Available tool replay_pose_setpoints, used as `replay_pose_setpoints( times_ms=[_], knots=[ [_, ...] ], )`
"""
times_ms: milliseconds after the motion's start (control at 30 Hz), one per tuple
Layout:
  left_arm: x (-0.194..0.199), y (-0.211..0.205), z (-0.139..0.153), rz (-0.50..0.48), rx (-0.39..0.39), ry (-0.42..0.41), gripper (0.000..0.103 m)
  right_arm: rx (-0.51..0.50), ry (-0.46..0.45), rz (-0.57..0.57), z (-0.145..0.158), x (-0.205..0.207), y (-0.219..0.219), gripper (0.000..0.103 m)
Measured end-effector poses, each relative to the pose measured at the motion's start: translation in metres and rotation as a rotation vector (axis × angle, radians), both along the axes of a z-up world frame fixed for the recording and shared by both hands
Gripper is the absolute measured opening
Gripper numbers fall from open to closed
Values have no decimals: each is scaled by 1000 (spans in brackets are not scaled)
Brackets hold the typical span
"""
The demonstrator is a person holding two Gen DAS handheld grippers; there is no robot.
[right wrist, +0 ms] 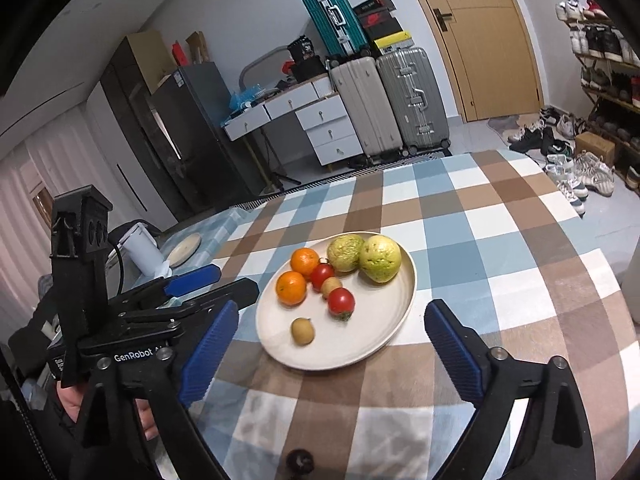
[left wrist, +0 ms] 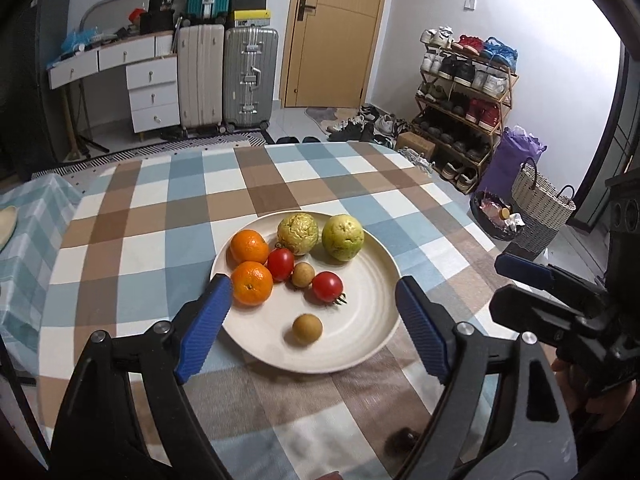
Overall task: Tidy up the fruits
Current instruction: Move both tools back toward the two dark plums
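A cream plate point(left wrist: 360, 344) point(right wrist: 380, 344) on the checked tablecloth holds two oranges point(left wrist: 251, 282) point(right wrist: 292, 287), two green guavas point(left wrist: 343, 237) point(right wrist: 380, 258), two red tomatoes point(left wrist: 327, 286) point(right wrist: 341, 300) and two small brown longans point(left wrist: 307, 329) point(right wrist: 302, 331). My left gripper point(left wrist: 314, 320) is open and empty, its blue fingers straddling the plate's near edge. My right gripper point(right wrist: 332, 340) is open and empty, just short of the plate. Each gripper also shows in the other's view, the right one point(left wrist: 532, 276) and the left one point(right wrist: 192, 280).
A small dark object point(left wrist: 404, 438) point(right wrist: 299, 460) lies on the cloth near the front edge. A second plate point(right wrist: 184, 249) sits on the far left of the table. Suitcases, drawers, a shoe rack point(left wrist: 464, 92) and baskets stand beyond the table.
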State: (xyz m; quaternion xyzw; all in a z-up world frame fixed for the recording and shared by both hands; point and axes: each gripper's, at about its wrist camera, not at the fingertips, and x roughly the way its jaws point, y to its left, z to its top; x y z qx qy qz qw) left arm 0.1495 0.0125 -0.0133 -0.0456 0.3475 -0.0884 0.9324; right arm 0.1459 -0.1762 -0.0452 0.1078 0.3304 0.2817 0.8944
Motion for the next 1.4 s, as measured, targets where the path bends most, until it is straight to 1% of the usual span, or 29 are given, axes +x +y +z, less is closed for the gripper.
replay_pose_setpoints(
  times_ms=[167, 233, 300, 367, 433, 500, 800, 1000, 1100, 1333, 1400],
  knots=[
    [-30, -6, 12, -10, 19, -13, 87, -6, -37, 3, 8, -24, 1, 101],
    [-41, -8, 15, -10, 21, -21, 91, -8, -41, 6, 9, -36, 1, 101],
    [-56, -8, 19, 3, 16, -36, 101, -11, -46, 8, 8, -47, 1, 102],
    [-70, -8, 19, 17, 8, -47, 102, -12, -48, 12, 7, -56, 0, 102],
    [-81, -7, 17, 28, -3, -38, 102, -12, -49, 19, 6, -66, -2, 102],
    [-91, -6, 13, 34, -17, -24, 102, -17, -52, 23, 6, -75, -5, 102],
    [-134, -5, -19, 82, -29, 27, 102, -43, -36, 36, -3, -106, -14, 103],
    [-142, -6, -41, 78, -39, 77, 102, -58, 6, 72, -23, -120, -9, 103],
    [-146, -3, -51, 80, -41, 84, 102, -66, 28, 89, -36, -124, -5, 103],
    [-147, 6, -74, 85, -57, 120, 102, -59, 117, 109, -68, -116, 4, 102],
    [-146, 9, -78, 90, -57, 120, 102, -62, 132, 113, -74, -114, 6, 100]
  ],
)
